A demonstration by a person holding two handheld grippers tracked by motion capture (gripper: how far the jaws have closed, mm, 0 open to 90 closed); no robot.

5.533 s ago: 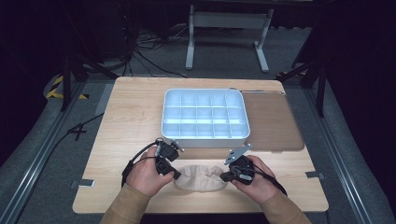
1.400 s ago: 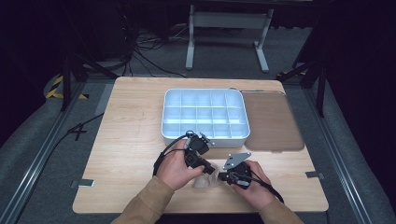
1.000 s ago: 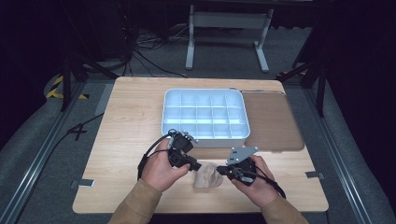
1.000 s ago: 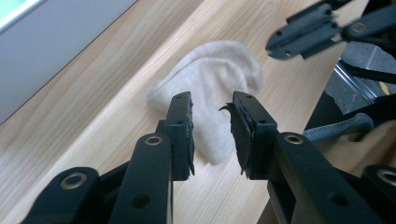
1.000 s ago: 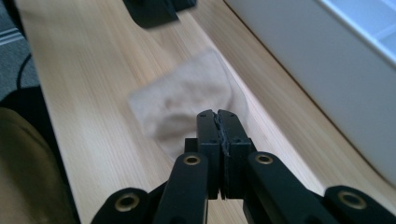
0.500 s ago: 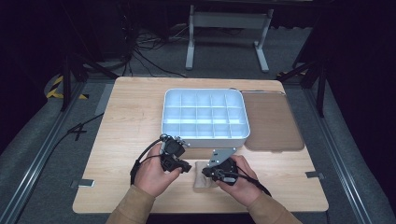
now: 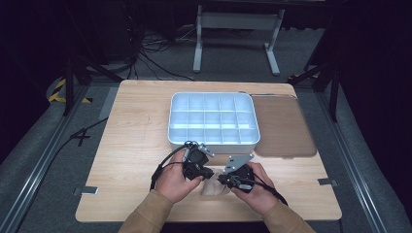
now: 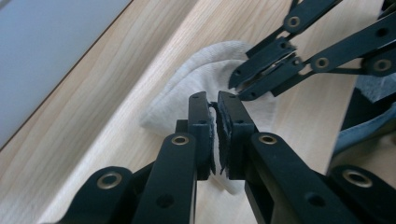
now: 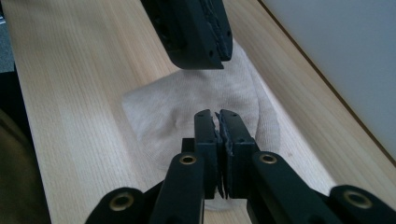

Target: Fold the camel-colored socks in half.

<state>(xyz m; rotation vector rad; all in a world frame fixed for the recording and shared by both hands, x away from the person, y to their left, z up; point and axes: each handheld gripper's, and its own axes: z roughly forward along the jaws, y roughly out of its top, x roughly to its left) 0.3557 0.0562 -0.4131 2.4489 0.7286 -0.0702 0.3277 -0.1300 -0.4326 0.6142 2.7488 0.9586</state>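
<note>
A beige sock (image 7: 214, 187) lies folded small on the wooden table (image 7: 136, 126), near its front edge and between my two hands. My left gripper (image 7: 210, 174) comes in from the left; its jaws have just been closing. In the left gripper view they (image 8: 217, 100) stand pressed together at the sock's (image 8: 205, 77) folded edge, which they seem to pinch. My right gripper (image 7: 221, 179) reaches in from the right, shut on the sock's (image 9: 177, 107) other side. Its own view shows its jaws (image 9: 217, 116) together over the fabric.
A white tray (image 7: 170, 132) divided into several compartments stands just beyond the hands. A brown mat (image 7: 283, 127) lies to its right. Bare wood stretches to the left of the hands. The floor beyond the table holds cables and a metal stand.
The left gripper has drawn back from the right, come down to the sock and shut. The sock, stretched long at first, is folded into a small bundle. The right gripper has shifted slightly left.
</note>
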